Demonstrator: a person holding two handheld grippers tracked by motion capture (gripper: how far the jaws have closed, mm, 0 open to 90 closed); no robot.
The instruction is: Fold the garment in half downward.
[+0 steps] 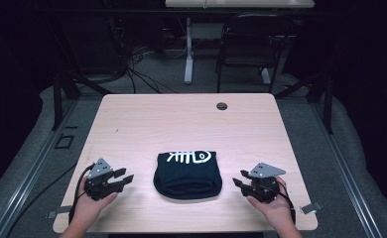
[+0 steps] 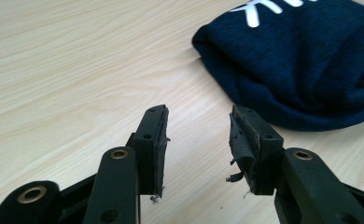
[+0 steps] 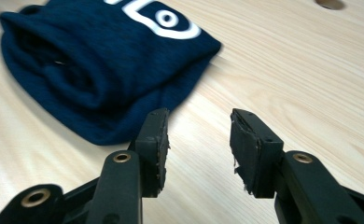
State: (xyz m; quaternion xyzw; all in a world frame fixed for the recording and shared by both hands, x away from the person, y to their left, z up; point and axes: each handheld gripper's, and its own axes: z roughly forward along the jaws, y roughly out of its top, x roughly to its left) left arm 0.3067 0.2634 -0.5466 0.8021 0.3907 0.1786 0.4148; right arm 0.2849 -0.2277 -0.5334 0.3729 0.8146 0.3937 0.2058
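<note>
A dim room lies behind a pale wooden table, with a dark chair, a white desk leg and loose cables on the grey floor beyond its far edge, and a small round cable port set near that far edge. On the near half of the table, about midway across, lies a folded navy garment with a white printed design on top; its rounded, rolled edge faces the person. The left gripper is held by a hand at the near left, its jaws pointing toward the garment and standing wide apart with nothing between them; in the left gripper view the frayed pads frame bare wood, and the garment lies just beyond and to the side, not touched. The right gripper sits at the near right, mirrored, pointing inward. Its jaws also stand wide and empty, with the garment near its pads but apart from them.
</note>
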